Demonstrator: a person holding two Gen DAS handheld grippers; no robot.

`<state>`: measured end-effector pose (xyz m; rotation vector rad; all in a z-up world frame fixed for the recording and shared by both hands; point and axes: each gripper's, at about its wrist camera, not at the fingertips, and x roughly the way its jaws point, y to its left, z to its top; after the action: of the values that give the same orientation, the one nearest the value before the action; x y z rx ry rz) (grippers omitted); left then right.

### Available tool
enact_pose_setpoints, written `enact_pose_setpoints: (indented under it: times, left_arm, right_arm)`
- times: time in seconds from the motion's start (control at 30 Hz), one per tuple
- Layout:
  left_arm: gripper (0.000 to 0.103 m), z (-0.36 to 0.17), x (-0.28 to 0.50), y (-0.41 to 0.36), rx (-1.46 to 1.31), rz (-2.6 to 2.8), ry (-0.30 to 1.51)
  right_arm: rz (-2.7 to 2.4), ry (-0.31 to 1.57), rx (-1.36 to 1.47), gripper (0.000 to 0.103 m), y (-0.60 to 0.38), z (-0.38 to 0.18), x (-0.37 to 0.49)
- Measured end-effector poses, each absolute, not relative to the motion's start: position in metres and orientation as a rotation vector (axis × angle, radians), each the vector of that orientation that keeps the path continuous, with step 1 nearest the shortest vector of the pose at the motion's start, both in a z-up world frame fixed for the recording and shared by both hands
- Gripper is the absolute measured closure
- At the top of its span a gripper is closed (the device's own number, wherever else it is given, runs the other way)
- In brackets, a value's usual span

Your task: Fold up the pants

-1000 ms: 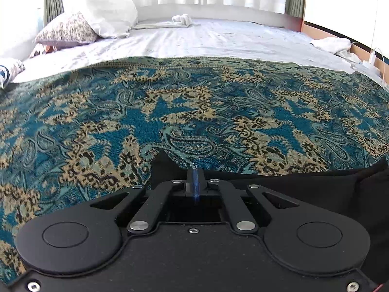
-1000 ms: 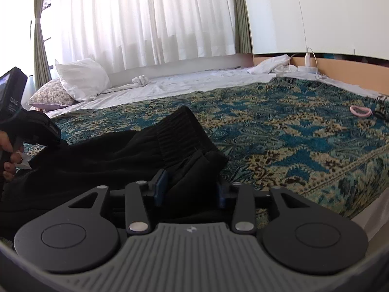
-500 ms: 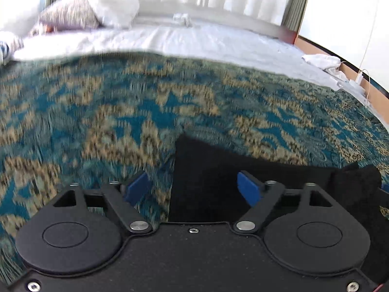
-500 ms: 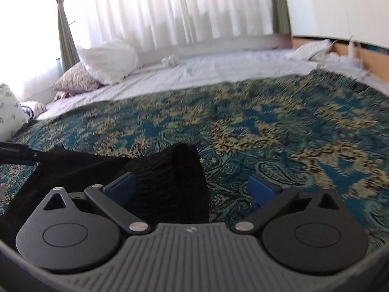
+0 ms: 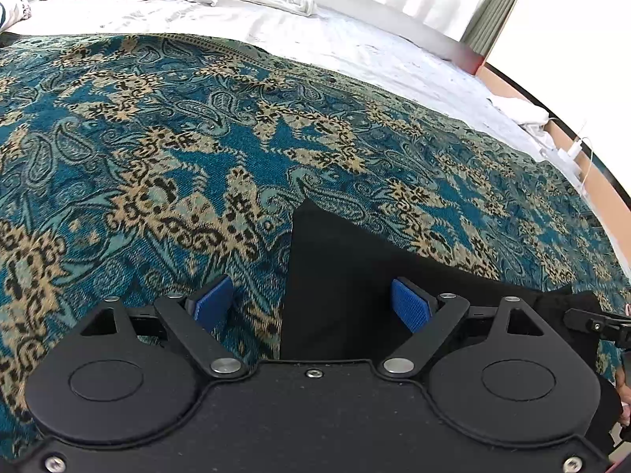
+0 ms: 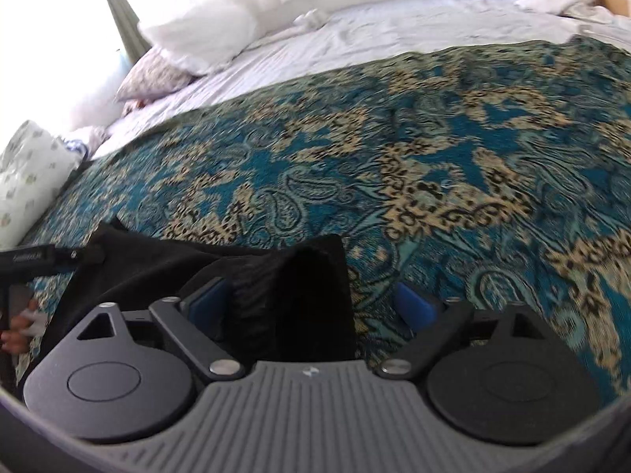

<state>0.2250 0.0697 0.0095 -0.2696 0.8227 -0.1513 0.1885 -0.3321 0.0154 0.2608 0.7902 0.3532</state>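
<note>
The black pants [image 5: 355, 276] lie bunched on the bed [image 5: 157, 138] — folding looks unfinished. Left hand-held gripper [image 5: 311, 303] is opening, right hand-held gripper [image 6: 311, 303] closing — neither grips the cloth between its pads.

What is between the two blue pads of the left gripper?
In the left wrist view, a corner of the black pants and some patterned bedspread lie between the opening left gripper pads, untouched.

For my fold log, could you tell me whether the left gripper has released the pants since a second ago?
Yes: left gripper opening, unclamped, pants corner flat on the bedspread.
</note>
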Motion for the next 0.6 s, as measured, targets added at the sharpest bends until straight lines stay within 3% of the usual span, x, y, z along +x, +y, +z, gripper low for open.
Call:
enact_pose_setpoints:
  times: [0.13,0.5,0.6]
  left_arm:
    - [0.017,0.007,0.227,0.068,-0.251,-0.156,0.816]
    - [0.018,0.004,0.224,0.056,-0.154,-0.178,0.795]
    - [0.025,0.004,0.222,0.057,-0.151,-0.184,0.786]
  right_arm:
    - [0.396,0.814,0.280,0.019,-0.328,0.013,0.195]
    - [0.508,0.802,0.270,0.020,-0.323,0.004,0.204]
    - [0.507,0.794,0.292,0.020,-0.324,0.003,0.203]
